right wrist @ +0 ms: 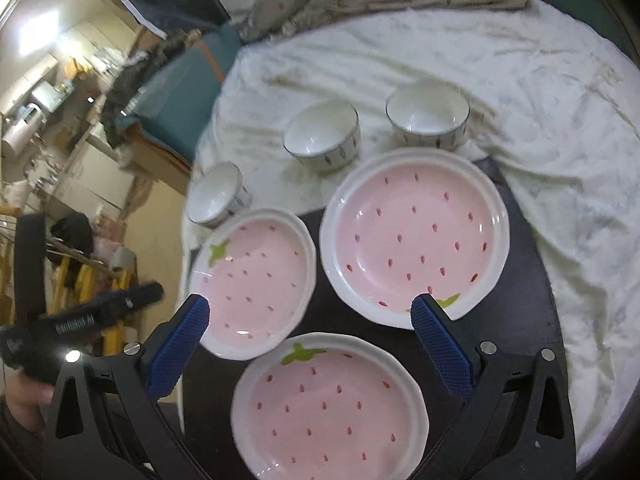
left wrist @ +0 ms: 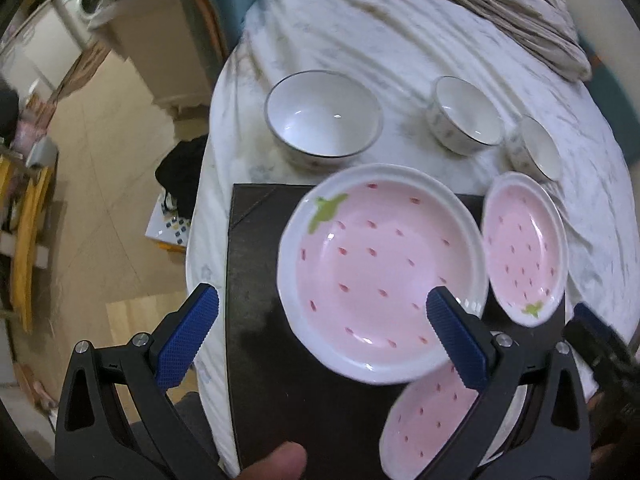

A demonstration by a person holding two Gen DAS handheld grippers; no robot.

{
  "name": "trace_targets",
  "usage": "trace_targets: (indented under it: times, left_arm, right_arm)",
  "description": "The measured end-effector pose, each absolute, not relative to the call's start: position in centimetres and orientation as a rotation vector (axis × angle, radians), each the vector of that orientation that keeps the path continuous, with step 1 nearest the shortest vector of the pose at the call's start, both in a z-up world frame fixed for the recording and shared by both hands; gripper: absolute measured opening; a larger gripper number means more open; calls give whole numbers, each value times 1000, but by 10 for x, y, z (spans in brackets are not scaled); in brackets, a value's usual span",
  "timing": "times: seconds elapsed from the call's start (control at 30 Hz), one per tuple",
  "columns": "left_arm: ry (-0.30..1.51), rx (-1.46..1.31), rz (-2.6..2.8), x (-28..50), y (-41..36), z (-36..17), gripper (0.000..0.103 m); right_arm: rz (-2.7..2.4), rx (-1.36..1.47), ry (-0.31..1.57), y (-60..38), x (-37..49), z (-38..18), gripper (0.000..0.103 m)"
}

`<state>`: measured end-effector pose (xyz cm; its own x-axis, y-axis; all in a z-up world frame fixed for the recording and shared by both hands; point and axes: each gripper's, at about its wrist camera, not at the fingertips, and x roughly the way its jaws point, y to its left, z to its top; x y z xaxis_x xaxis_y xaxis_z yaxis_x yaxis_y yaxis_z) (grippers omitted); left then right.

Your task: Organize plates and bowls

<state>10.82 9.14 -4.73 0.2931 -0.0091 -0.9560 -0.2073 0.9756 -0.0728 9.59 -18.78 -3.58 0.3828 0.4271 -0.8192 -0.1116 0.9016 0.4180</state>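
We count three pink plates, each with a white scalloped rim, small red seed marks and a green leaf, like a strawberry. They lie on a dark mat (right wrist: pixel 532 320) spread over a white wrinkled cloth (right wrist: pixel 540 128) on what seems to be a bed.

In the right wrist view the far plate (right wrist: pixel 414 236) sits to the right, the left plate (right wrist: pixel 256 280) just beside it, and the near plate (right wrist: pixel 328 404) lowest, its far edge at or under the left plate's rim; we cannot tell whether they touch.

Beyond the mat, on the cloth, we count three white bowls with dark rims and faint blue marks: the left bowl (right wrist: pixel 218 194), the middle bowl (right wrist: pixel 322 136) and the right bowl (right wrist: pixel 428 118). They stand apart, upright and empty.

In the left wrist view the near plate is half hidden behind the claw finger, and the frame edges are blurred.

We see the right claw (right wrist: pixel 310 344) spread wide above the plates, gripping nothing. The left claw (left wrist: pixel 322 336) is also wide and empty over the mat. A fingertip (left wrist: pixel 276 462) shows at the bottom edge of that view.
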Motion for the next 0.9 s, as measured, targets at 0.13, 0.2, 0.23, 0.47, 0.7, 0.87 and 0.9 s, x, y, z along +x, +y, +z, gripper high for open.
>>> trace_targets:
  times: [0.13,0.2,0.23,0.47,0.7,0.87,0.9]
  left_arm:
    - [1326,-208,129,120,98,-66,101]
    - [1337,-230,143,125,104,-72,97]
    - [1342,-238,149,128,107,-76,94]
    - [1386,-328,152,143,125,-98,69]
    - [1452,-371,166,144,136,-119,42]
    - [1474,-362,128,148,135,-125,27]
    - [1475,-365,123,149,136,-127,25]
  right_arm:
    - [411,313,1239,-174,110,-60,95]
    - [409,313,1279,-168,117,-71,88]
    - [397,315,1289,-168,121,-73,88]
    - [380,544,1442,-181,139,-114,73]
    - [478,630,1491,-164,133,-122,55]
    - [465,585,1513,-151,137,-132,45]
    - [466,585,1519,-149,137,-133,44]
